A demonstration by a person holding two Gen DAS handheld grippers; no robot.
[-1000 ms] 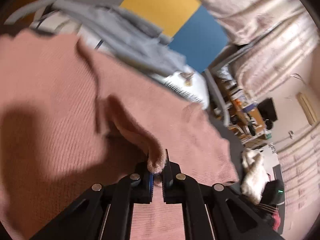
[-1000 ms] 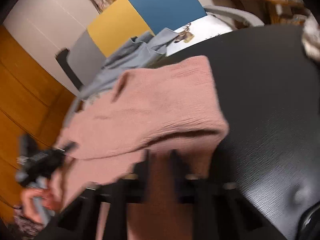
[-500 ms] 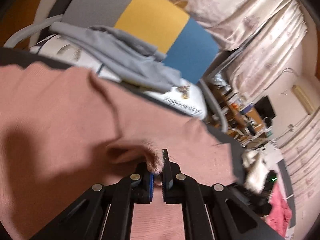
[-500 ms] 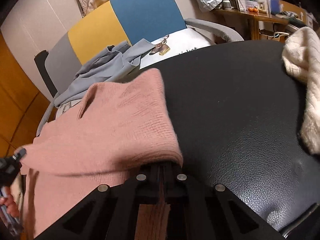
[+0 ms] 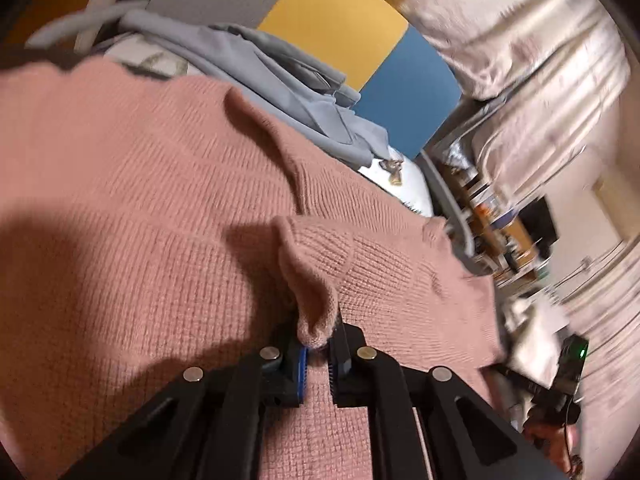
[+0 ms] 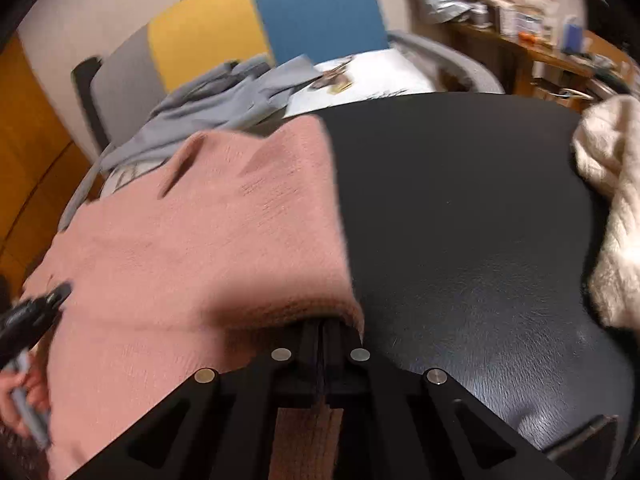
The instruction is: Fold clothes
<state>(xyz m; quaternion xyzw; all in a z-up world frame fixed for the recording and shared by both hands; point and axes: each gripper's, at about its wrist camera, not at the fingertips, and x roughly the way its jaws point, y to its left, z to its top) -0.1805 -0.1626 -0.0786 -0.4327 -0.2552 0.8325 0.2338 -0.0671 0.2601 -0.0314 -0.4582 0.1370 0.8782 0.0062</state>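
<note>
- Pink knit sweater [image 5: 168,208] — lies on the black table [image 6: 460,208], taking up its half toward 9 o'clock in the right wrist view; a folded-over layer now sits on top of the lower one.
- Left hand-held gripper [image 5: 316,354] — clenched on a small pinch of the sweater's knit edge, which stands up in a peak between the pads.
- Right hand-held gripper [image 6: 322,344] — jaws pressed together at the near corner of the folded layer; the fabric lip covers the tips, so the grip on the sweater is judged, not seen outright.
- Change — a second ago the folded edge reached further toward 3 o'clock and hung blurred above the table; it has since drawn back toward 9 o'clock and lies flatter. The pinched peak in the left view stands taller than before.
- Meaning — one fold looks nearly laid; releasing and smoothing would come next.
- Grey garment [image 6: 208,104] — heaped at 11 o'clock, beyond the sweater, on a chair with a grey, yellow and blue back.
- Cream knit [image 6: 612,200] — at 3 o'clock on the table, well apart from the sweater, cut off by the frame.
- Hidden or unclear — sweater's sleeves and collar not made out; both views motion-blurred; near hem hidden under the hand-held grippers.
</note>
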